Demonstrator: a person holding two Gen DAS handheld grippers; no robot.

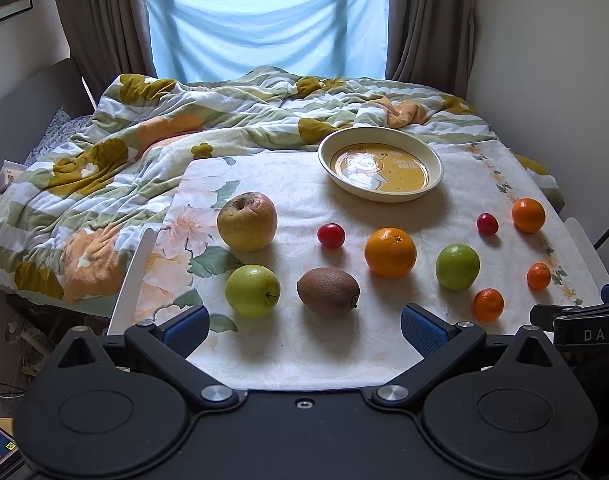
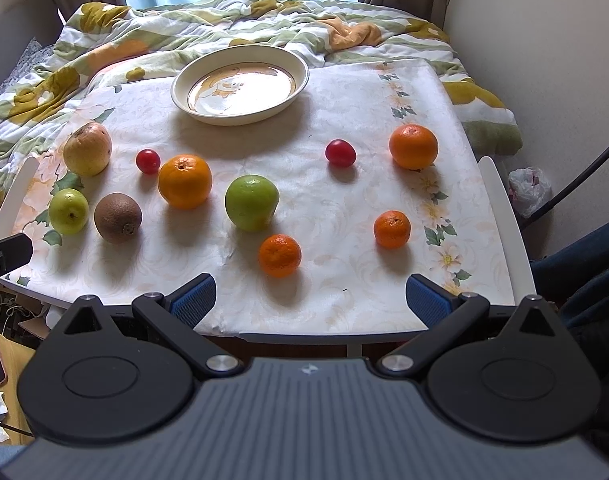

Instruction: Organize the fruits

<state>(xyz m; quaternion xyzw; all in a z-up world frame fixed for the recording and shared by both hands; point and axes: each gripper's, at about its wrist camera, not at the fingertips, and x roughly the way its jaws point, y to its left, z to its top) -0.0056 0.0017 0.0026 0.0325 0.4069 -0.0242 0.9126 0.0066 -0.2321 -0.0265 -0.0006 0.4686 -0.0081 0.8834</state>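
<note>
Left tool (image 1: 304, 326) released, blue pads (image 1: 186, 330) spread wide, grasping nothing, poised over the counter's (image 1: 304, 356) near edge. Right tool (image 2: 310, 300) likewise released and empty, at the near edge further right.

Empty plate (image 1: 434, 158) at 12 o'clock on the flowered cloth, by the rumpled quilt (image 1: 104, 152). All fruit lying loose on the cloth, none touching, none on the plate.

From the left tool:
- kiwi (image 1: 327, 291) dead ahead, nearest;
- small green apple (image 1: 252, 290) at 11 o'clock, just beside the kiwi;
- big yellow apple (image 1: 247, 221) beyond it, at 11;
- cherry tomato (image 1: 331, 235) at 12, past the kiwi;
- big orange (image 1: 390, 252) at 1 o'clock;
- round green apple (image 1: 457, 267) at 2.

From the right tool:
- mandarin (image 2: 279, 255) nearest, at 12, just short of the round green apple (image 2: 251, 202);
- second mandarin (image 2: 392, 229) at 1 o'clock;
- second tomato (image 2: 340, 153) further off at 12;
- mid-size orange (image 2: 413, 146) at 1, far right of the cloth;
- big orange (image 2: 185, 181), kiwi (image 2: 117, 218) and both remaining apples out at 10 to 11.

Left tool's tip (image 2: 8, 254) visible at 9 o'clock in the right view.
</note>
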